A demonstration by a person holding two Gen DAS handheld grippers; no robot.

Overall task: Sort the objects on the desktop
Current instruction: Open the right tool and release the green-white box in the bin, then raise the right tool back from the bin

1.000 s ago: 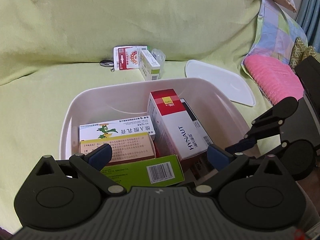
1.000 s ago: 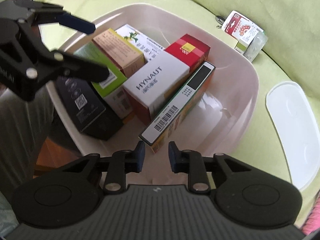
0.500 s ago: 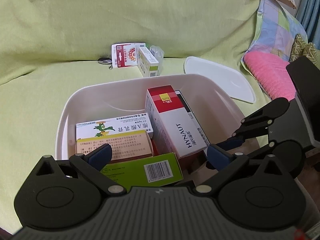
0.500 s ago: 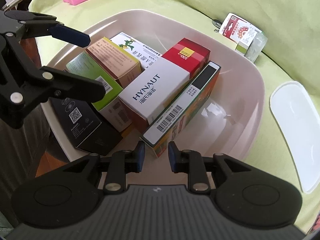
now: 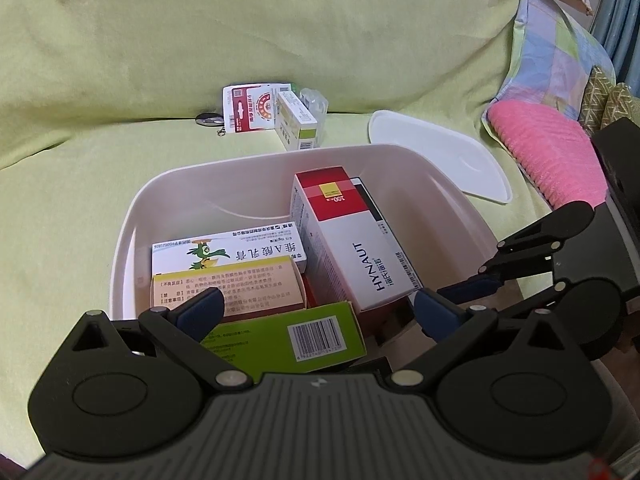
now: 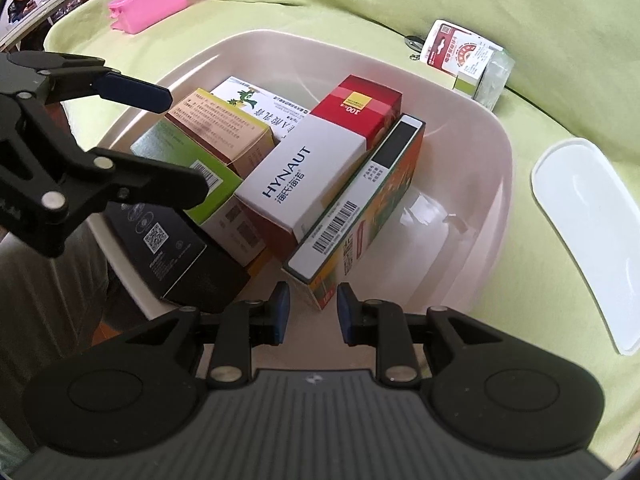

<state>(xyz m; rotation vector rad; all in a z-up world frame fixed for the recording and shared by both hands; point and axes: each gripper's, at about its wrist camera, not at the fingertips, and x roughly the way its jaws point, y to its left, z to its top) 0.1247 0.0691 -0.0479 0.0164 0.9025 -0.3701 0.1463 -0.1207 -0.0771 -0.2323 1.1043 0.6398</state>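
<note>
A white plastic bin on the yellow-green sofa cover holds several medicine boxes. Among them are a red and white HYNAUT box, a green box and a thin orange box on edge. My left gripper hangs open over the bin's near side, above the green box, holding nothing. My right gripper sits at the bin's near rim, jaws a narrow gap apart, with the orange box's corner just beyond them. A red and white packet and a small green-white box lie behind the bin.
The bin's white lid lies on the sofa to the right. A keyring rests by the packet. A pink towel and a patchwork pillow are at far right. A pink case sits beyond the bin; a black box leans at its near corner.
Both views have shifted slightly, and the bin sits a little lower and further off in them. Jaw gaps are unchanged. The boxes in the bin have not moved.
</note>
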